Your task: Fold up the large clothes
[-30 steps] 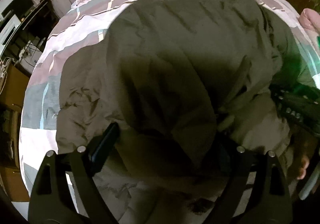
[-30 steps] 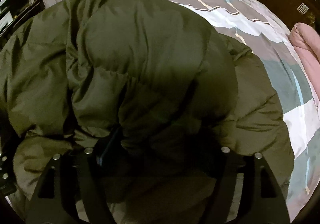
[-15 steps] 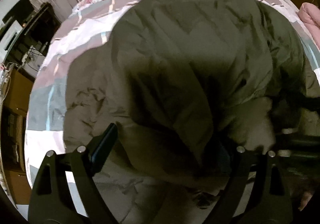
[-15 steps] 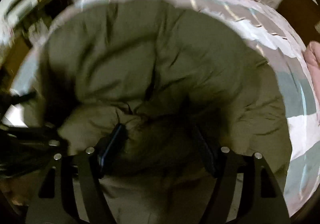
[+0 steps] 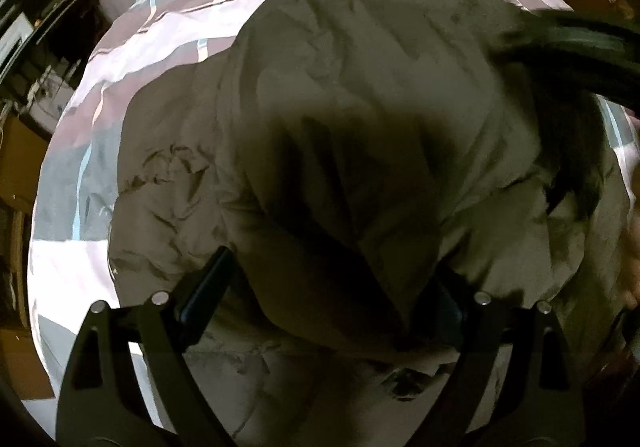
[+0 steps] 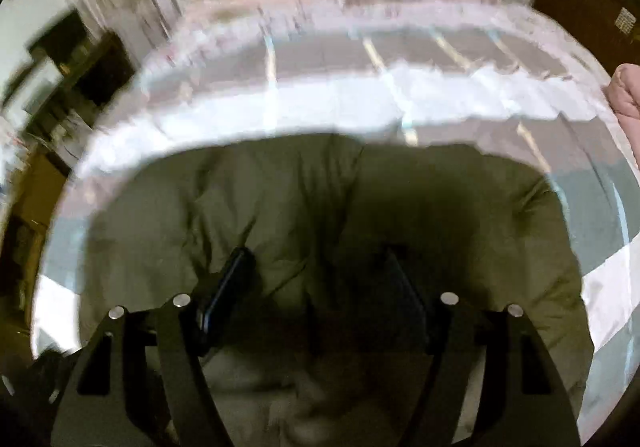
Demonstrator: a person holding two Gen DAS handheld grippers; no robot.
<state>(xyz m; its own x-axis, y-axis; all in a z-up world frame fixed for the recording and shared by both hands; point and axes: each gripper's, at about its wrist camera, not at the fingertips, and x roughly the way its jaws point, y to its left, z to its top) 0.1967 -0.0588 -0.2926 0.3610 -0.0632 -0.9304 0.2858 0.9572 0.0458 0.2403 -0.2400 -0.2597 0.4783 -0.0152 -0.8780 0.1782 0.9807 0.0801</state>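
So from my end, the left gripper (image 5: pixel 326 287) has its jaws spread wide, one finger (image 5: pixel 208 287) low on the left side of its view and the other low on the right, half buried. A thick fold of the olive jacket (image 5: pixel 360 127) bulges between the jaws and past the tips, so I can't say if they're actually pinching it. The right gripper (image 6: pixel 320 287) also has its jaws standing well apart, both fingers (image 6: pixel 228 287) in plain sight, tips resting on or just above the jacket. In the left view, something dark and blurry sits beyond the jaws at upper right; can't tell what.
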